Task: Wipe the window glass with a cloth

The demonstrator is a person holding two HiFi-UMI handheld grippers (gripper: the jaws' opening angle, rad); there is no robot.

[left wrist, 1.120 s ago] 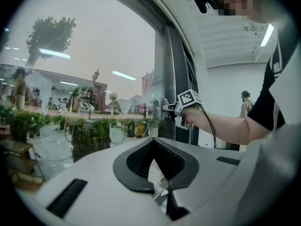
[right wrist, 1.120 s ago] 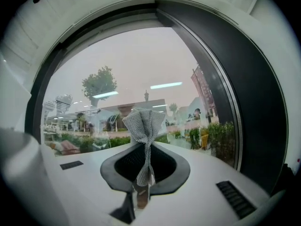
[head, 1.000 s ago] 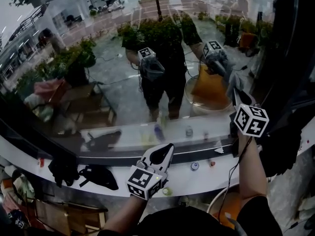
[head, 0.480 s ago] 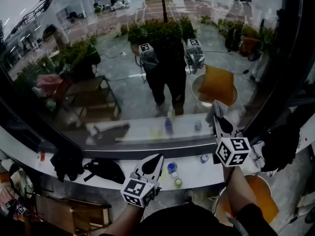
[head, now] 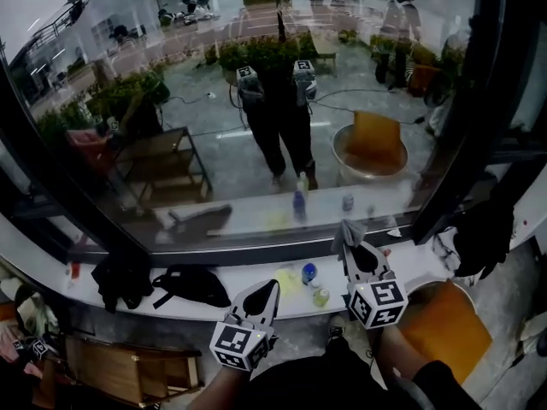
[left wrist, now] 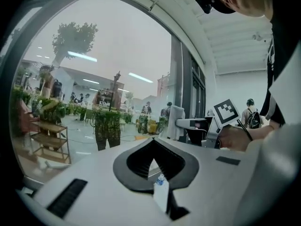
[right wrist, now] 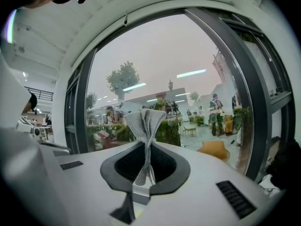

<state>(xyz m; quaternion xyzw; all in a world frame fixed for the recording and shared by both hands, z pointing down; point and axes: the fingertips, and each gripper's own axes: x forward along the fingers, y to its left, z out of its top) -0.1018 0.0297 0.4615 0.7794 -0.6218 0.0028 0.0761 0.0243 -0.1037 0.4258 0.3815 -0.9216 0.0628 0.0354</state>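
The window glass (head: 171, 75) fills the upper head view and mirrors the person and both grippers. My right gripper (head: 349, 248) hangs low over the white sill (head: 256, 276), shut on a grey knitted cloth (head: 345, 231) that sticks up beyond its tips, clear of the glass. In the right gripper view the cloth (right wrist: 144, 120) stands bunched between the jaws of the right gripper (right wrist: 145, 147), with the glass (right wrist: 155, 60) ahead. My left gripper (head: 268, 289) sits lower left, shut and holding nothing. In the left gripper view, the left gripper (left wrist: 151, 144) has its jaw tips together.
On the sill stand small bottles (head: 309, 273) and a jar (head: 320, 296); two black bags (head: 191, 284) lie to the left. An orange basin (head: 443, 320) sits on the floor at lower right. A dark window frame post (head: 466, 118) runs down the right side.
My right gripper has dropped with the cloth from high on the right of the glass down to just above the sill. The left gripper has stayed low.
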